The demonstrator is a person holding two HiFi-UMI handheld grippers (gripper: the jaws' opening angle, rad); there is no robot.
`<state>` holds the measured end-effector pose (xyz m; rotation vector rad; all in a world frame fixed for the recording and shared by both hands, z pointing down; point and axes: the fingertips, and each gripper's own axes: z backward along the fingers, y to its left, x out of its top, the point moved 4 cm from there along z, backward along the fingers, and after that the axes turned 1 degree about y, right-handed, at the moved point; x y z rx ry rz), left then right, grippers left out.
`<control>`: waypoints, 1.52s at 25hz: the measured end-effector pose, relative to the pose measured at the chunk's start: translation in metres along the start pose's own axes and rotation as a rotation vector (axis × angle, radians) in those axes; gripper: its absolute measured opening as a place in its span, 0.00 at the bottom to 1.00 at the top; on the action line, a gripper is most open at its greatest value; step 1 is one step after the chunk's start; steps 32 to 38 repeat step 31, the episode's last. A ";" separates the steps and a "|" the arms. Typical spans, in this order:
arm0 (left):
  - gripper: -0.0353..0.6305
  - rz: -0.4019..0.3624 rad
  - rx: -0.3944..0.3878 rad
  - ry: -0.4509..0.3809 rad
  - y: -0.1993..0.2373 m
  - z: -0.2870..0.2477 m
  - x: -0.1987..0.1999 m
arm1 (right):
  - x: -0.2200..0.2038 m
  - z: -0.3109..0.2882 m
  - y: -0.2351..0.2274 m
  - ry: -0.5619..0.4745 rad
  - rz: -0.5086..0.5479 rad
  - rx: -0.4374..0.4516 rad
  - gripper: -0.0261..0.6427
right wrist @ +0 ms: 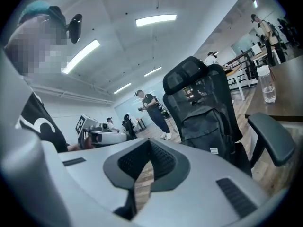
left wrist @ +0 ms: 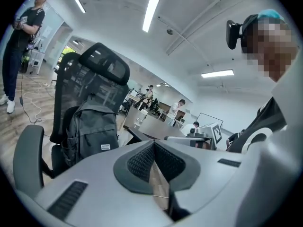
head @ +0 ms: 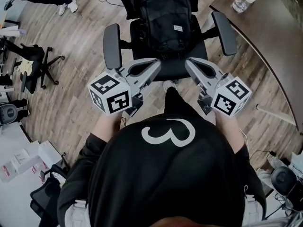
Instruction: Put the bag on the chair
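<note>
The person's black top [head: 165, 174], with its white figure, fills the bottom of the head view. Just beyond it the left gripper [head: 158, 62] has its fingers pressed together with nothing between them. The right gripper [head: 188, 62] is the same, pads meeting and empty. Both point roughly level at the chair [head: 173, 71].

The bag [head: 165, 20] stands upright on the seat, leaning against the mesh backrest. It is straight ahead of the gap between the two sets of fingertips and apart from both. In the left gripper view it sits left of the closed tips, and in the right gripper view right of them.

The placing step looks finished: the bag rests on the chair and neither gripper has hold of it. All the next move seems to call for is keeping the fingers clear of the straps and seeing that the bag does not slump forward.

Left of the fingers, a wooden floor [head: 80, 56] carries a second office chair [head: 38, 65] and loose cables. A person [left wrist: 21, 32] stands further off, under strip ceiling lights [left wrist: 151, 13]. Right of the fingers, a dark curved table [head: 270, 27] holds a bottle [head: 244, 1].
</note>
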<state>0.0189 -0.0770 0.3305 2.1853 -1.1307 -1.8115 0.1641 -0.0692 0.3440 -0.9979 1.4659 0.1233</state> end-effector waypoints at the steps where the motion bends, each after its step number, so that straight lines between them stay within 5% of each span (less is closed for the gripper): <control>1: 0.08 -0.015 0.001 -0.002 -0.008 0.006 0.001 | 0.002 0.002 0.010 -0.004 0.004 0.016 0.08; 19: 0.08 -0.152 0.026 -0.071 -0.090 0.064 0.001 | 0.003 0.037 0.098 -0.031 0.091 0.105 0.08; 38: 0.08 -0.173 -0.020 -0.097 -0.110 0.068 0.008 | 0.014 0.050 0.112 -0.041 0.125 0.090 0.08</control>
